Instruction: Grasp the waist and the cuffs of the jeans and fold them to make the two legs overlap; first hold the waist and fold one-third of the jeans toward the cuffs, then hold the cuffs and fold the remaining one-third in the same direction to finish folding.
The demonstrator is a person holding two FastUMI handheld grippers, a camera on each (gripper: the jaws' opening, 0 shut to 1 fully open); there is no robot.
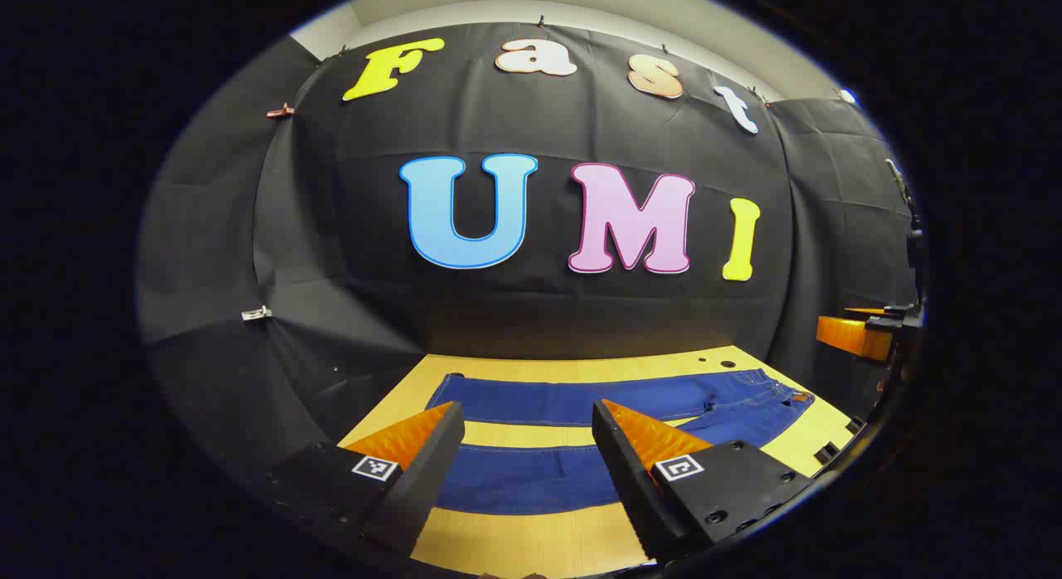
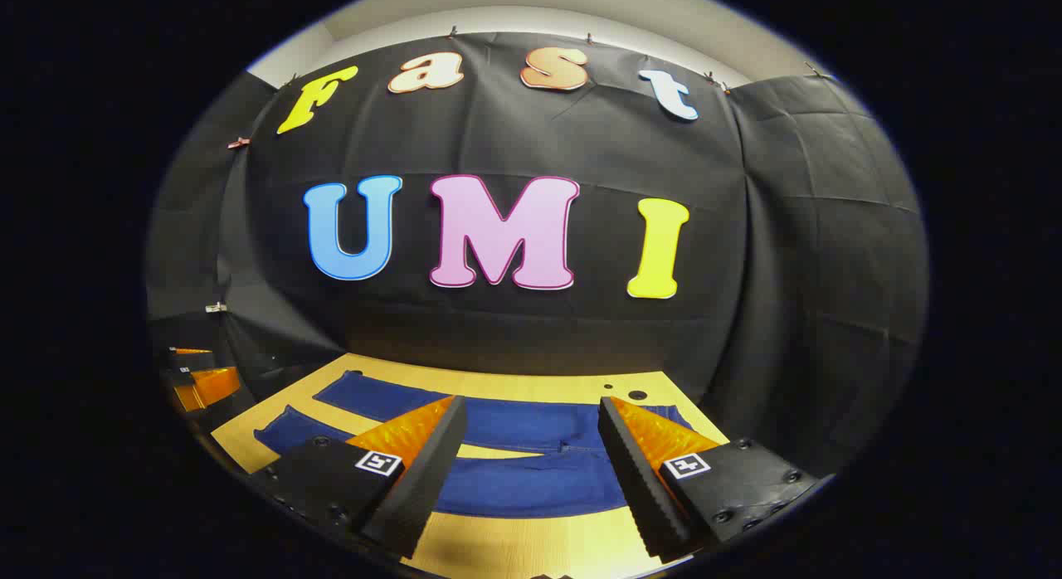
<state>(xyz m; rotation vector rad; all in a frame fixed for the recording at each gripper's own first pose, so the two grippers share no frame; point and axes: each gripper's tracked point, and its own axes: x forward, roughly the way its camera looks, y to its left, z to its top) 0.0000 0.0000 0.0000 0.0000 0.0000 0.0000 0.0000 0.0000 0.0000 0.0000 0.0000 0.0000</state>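
Blue jeans lie flat on the wooden table, legs spread apart, cuffs to the left and waist to the right in the left gripper view. My left gripper hovers open above the legs, nothing between its fingers. In the right gripper view the jeans lie with the waist end near the right finger. My right gripper is open above the crotch area. The other gripper shows at the far left of the right gripper view, and another one at the right edge of the left gripper view.
Black cloth walls enclose the table on the back and both sides. Two small dark holes mark the tabletop near its far right corner. Bare wood lies in front of the jeans.
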